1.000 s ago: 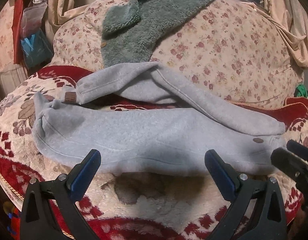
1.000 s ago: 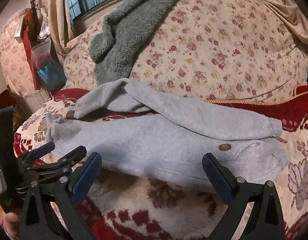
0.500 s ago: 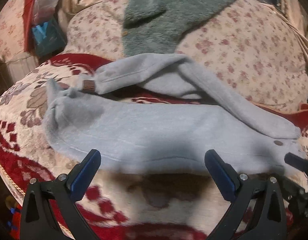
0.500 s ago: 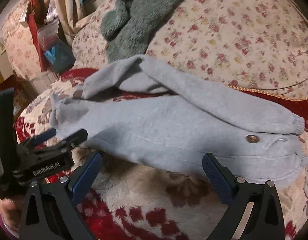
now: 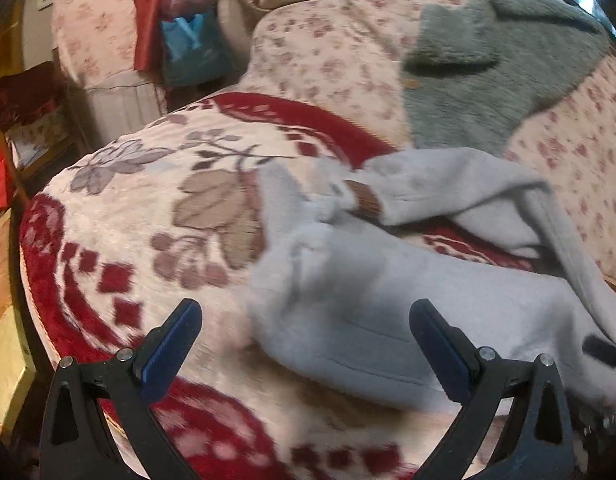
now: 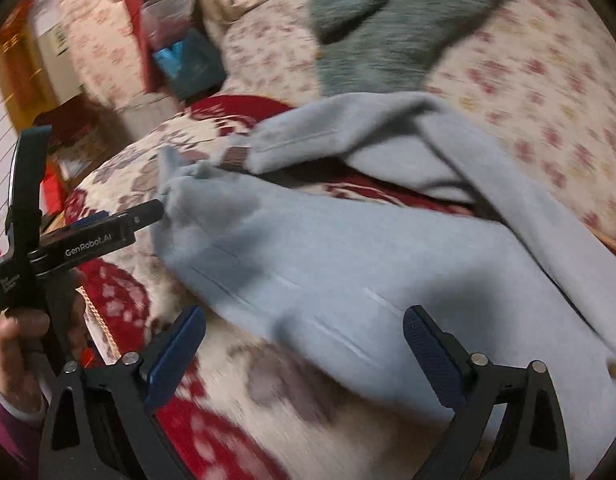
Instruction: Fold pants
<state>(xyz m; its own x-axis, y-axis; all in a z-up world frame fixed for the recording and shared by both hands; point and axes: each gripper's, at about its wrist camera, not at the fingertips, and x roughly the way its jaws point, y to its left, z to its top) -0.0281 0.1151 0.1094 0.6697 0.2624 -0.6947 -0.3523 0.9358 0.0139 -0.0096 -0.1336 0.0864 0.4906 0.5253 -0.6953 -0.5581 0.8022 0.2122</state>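
Note:
Light grey-blue fleece pants (image 5: 388, 292) lie across a red and cream floral blanket (image 5: 155, 208) on a sofa, one leg bent back over the other, a brown label (image 5: 366, 200) near their left end. They also show in the right wrist view (image 6: 348, 256). My left gripper (image 5: 303, 344) is open, its blue pads low over the pants' left end and not touching cloth. In the right wrist view the left gripper (image 6: 119, 224) sits beside that end. My right gripper (image 6: 303, 348) is open over the front edge of the pants.
A green fuzzy garment (image 5: 496, 72) hangs over the floral sofa back (image 5: 328, 60). To the left are a blue bag (image 5: 191, 48), red cloth and boxes on the floor. The blanket's front edge drops off just below the grippers.
Both grippers have swung left along the pants toward their left end and moved closer to the cloth. Both stay open. The pants have not moved.

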